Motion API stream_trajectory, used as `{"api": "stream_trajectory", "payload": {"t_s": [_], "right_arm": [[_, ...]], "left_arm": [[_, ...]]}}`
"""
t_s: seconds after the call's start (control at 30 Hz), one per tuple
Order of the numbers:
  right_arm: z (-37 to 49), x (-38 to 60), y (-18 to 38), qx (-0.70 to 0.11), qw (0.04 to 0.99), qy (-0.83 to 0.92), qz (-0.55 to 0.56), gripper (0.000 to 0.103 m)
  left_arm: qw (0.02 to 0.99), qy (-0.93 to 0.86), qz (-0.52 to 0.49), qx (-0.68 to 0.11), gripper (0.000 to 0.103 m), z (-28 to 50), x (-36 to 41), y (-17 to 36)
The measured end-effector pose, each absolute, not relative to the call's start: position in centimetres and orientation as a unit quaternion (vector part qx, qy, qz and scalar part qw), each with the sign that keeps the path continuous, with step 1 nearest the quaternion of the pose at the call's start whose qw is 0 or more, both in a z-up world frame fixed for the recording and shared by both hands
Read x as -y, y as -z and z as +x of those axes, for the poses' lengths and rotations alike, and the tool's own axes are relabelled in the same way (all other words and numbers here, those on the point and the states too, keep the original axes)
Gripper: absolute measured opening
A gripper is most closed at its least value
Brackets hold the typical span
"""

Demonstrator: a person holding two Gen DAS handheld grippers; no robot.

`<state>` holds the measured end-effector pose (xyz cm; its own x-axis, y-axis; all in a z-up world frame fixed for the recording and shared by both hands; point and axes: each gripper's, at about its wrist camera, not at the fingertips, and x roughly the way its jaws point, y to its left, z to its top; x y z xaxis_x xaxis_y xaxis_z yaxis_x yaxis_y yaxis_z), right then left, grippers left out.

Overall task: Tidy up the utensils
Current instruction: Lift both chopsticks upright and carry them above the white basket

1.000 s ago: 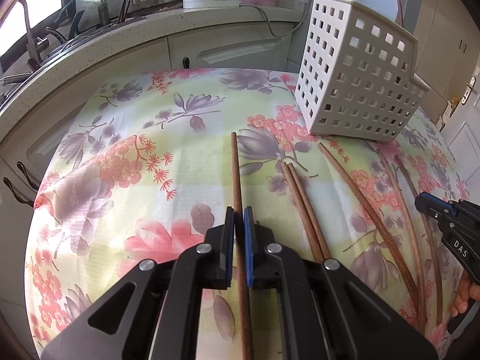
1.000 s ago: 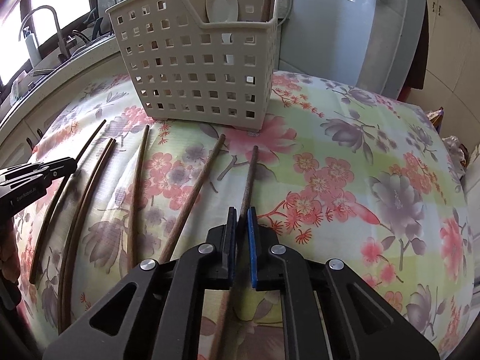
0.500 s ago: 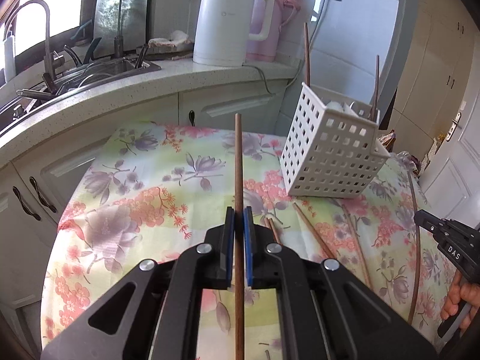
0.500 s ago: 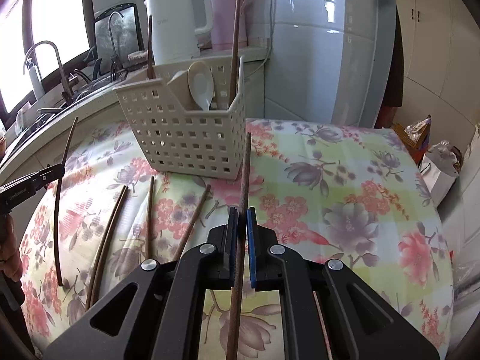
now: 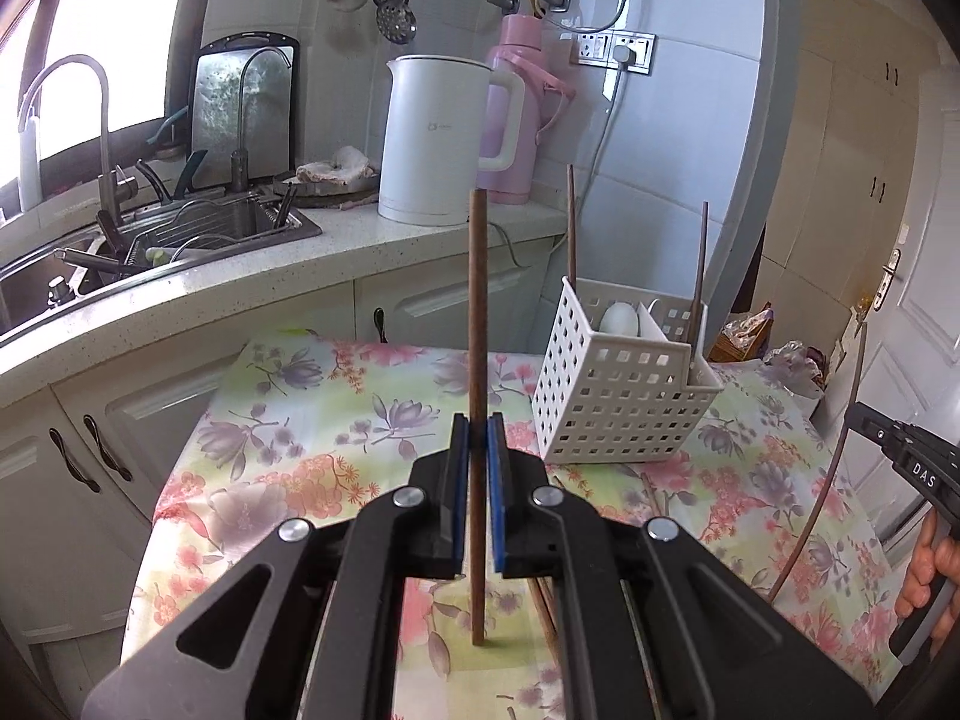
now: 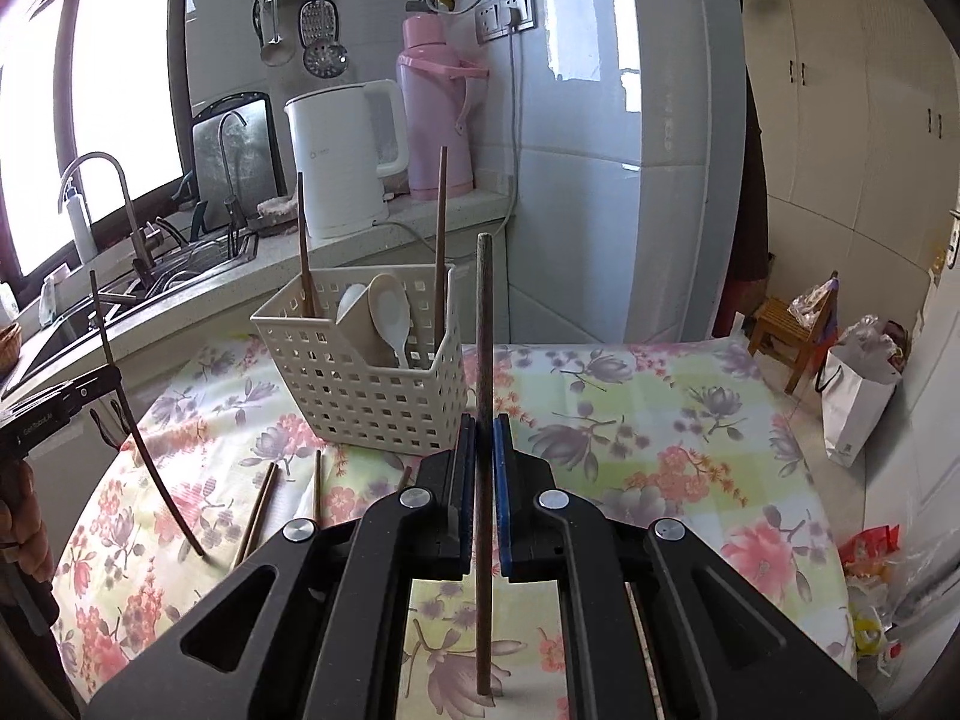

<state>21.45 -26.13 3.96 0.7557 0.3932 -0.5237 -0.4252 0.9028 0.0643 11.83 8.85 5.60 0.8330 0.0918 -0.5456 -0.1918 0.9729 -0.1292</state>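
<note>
Each gripper, left (image 5: pixel 478 450) and right (image 6: pixel 485 450), is clenched on one upright chopstick (image 5: pixel 478 324) (image 6: pixel 483 360) above the flowered desk (image 6: pixel 660 420), apparently poised for dropping into the white basket (image 6: pixel 366 384), where two chopsticks already stand.

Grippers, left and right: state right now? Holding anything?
Left gripper: shut on a brown chopstick, held upright clear of the table.
Right gripper: shut on another chopstick, also upright and clear of the table.

Black left gripper (image 5: pixel 478 447), blue pads (image 5: pixel 459 480), silver screws, apparently "DAS" lettering.
</note>
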Motion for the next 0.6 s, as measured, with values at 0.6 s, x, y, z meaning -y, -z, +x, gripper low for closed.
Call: {"api": "stream_trajectory", "payload": {"t_s": [0.6], "right_arm": [[22.8,25.1,-8.7,-0.239,0.939,-0.245,-0.032,0.006]], "left_arm": [[0.970,-0.051,-0.066,-0.227,0.006,14.6,-8.1,-12.6]]}}
